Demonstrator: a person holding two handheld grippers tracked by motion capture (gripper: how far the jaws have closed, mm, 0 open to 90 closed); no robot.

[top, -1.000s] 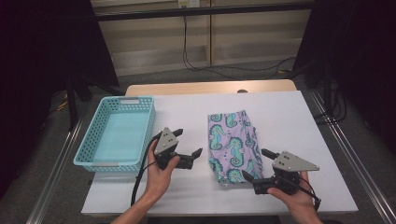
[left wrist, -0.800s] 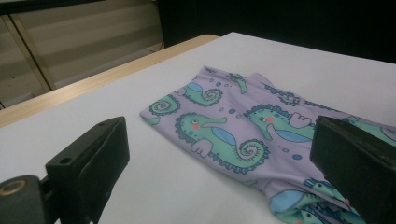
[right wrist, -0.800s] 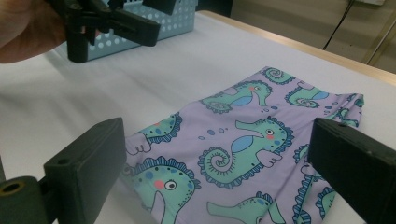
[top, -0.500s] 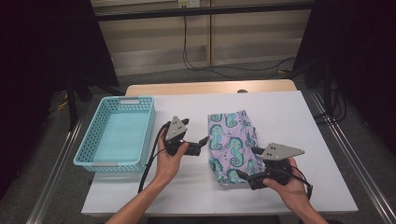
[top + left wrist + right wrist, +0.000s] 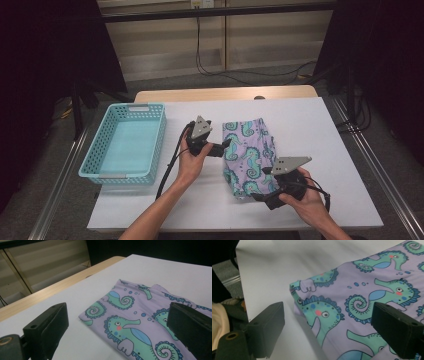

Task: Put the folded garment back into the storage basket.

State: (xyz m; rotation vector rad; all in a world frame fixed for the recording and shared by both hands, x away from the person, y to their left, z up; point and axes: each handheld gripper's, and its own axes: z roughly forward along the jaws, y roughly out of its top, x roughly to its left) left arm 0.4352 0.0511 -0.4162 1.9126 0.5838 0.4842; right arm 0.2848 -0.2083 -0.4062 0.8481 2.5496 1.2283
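We judged the folded lilac seahorse-print cloth [image 5: 248, 157] soft, light and floppy; our left gripper [image 5: 226, 145] and right gripper [image 5: 258, 196], both wide open and empty, faced its corners.

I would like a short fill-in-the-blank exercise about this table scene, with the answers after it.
1. The cloth is printed with ____.
2. The turquoise basket lies to the ____ of the cloth in the high view.
3. The jaws of the left gripper are ____.
4. The right gripper is at the cloth's ____ edge.

Answers: seahorses; left; open; near
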